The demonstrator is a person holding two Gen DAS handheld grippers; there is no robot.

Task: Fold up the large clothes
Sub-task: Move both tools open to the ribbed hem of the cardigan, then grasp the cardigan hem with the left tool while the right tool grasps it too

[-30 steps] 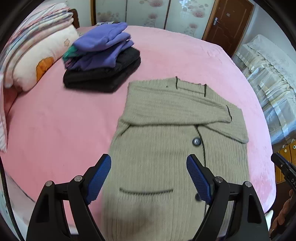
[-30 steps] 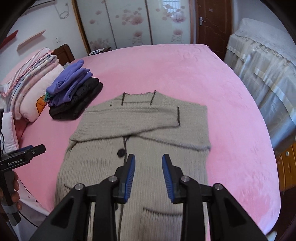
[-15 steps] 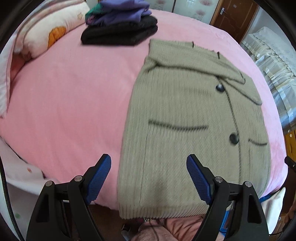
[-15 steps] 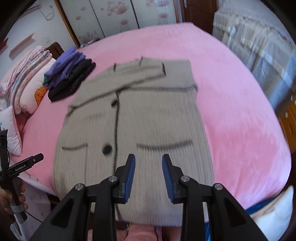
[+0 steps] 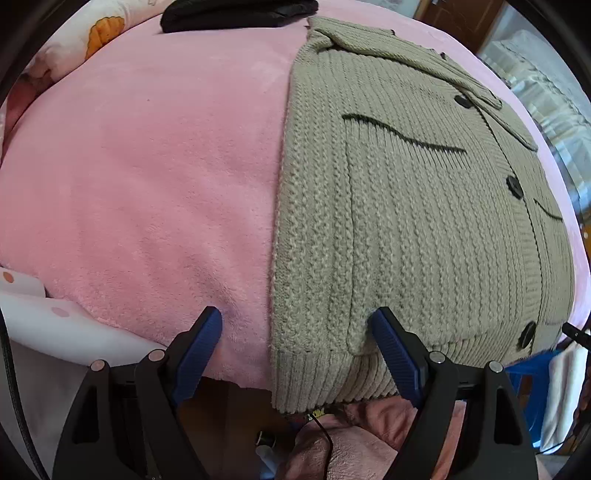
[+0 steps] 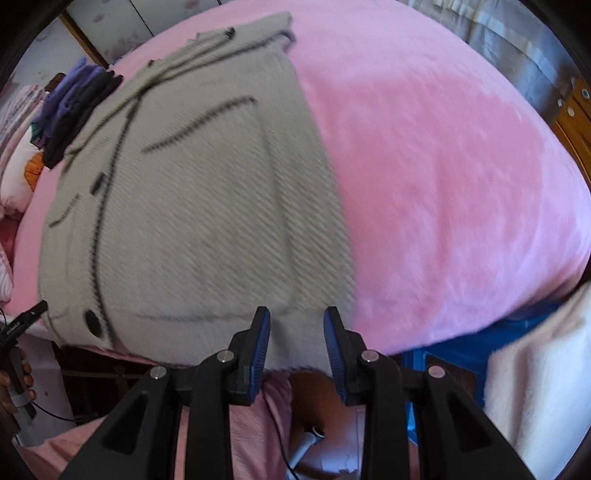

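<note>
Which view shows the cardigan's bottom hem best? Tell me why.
Left wrist: the cardigan is sharp there, its ribbed hem hanging over the bed edge. Right wrist shows the hem blurred, partly hidden behind the fingers.

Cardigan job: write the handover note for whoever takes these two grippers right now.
Left gripper: open wide, holding nothing, straddling the cardigan's near left hem corner.
Right gripper: jaws part open, holding nothing, over the near right hem corner.
Cardigan lies flat, front up, on the pink bed, hem hanging slightly over the near edge; both sleeves are already folded across the chest.
Pile of folded clothes sits at the far left by the pillow.
Done: sleeves in.
Left: probably grip both hem corners, fold the hem up toward the collar, then stack it on the pile.
</note>
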